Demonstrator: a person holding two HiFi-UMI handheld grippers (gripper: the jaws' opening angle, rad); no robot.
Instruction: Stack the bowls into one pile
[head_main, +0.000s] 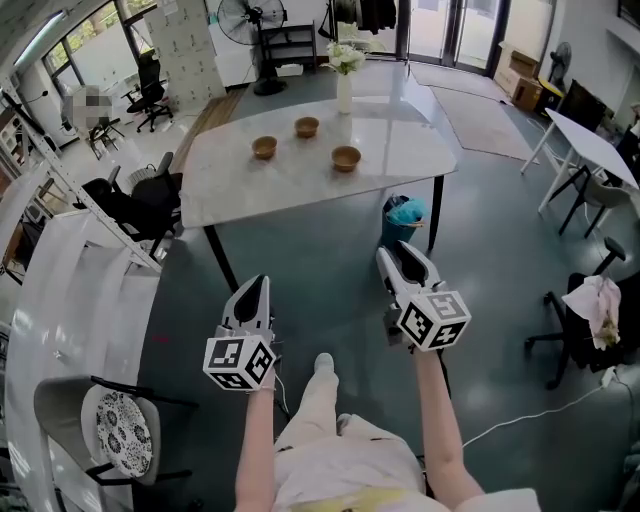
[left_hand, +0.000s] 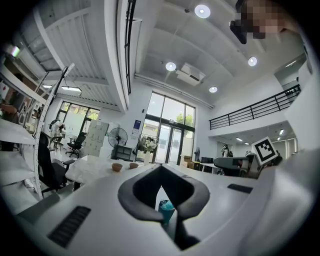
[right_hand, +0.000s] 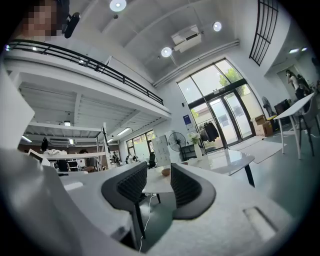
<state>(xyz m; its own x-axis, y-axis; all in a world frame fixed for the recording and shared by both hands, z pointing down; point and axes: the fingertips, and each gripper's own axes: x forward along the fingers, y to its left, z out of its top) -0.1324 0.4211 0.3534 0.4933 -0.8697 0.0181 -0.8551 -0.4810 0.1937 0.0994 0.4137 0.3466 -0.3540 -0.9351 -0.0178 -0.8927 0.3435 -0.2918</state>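
Three brown bowls stand apart on the white table (head_main: 400, 130): one at the left (head_main: 264, 148), one further back (head_main: 307, 127), one at the right (head_main: 346, 158). Both grippers hang level over the floor, well short of the table. My left gripper (head_main: 255, 288) is shut with nothing in it; the left gripper view (left_hand: 160, 172) shows two bowls (left_hand: 117, 167) far ahead. My right gripper (head_main: 400, 255) is open and empty; between its pads (right_hand: 132, 187) in the right gripper view, one bowl (right_hand: 165, 172) shows in the distance.
A white vase of flowers (head_main: 344, 90) stands on the table behind the bowls. A teal bin (head_main: 405, 215) sits by the table's near right leg. Office chairs (head_main: 130, 205) flank the left; another chair (head_main: 590, 320) and a cable lie at the right.
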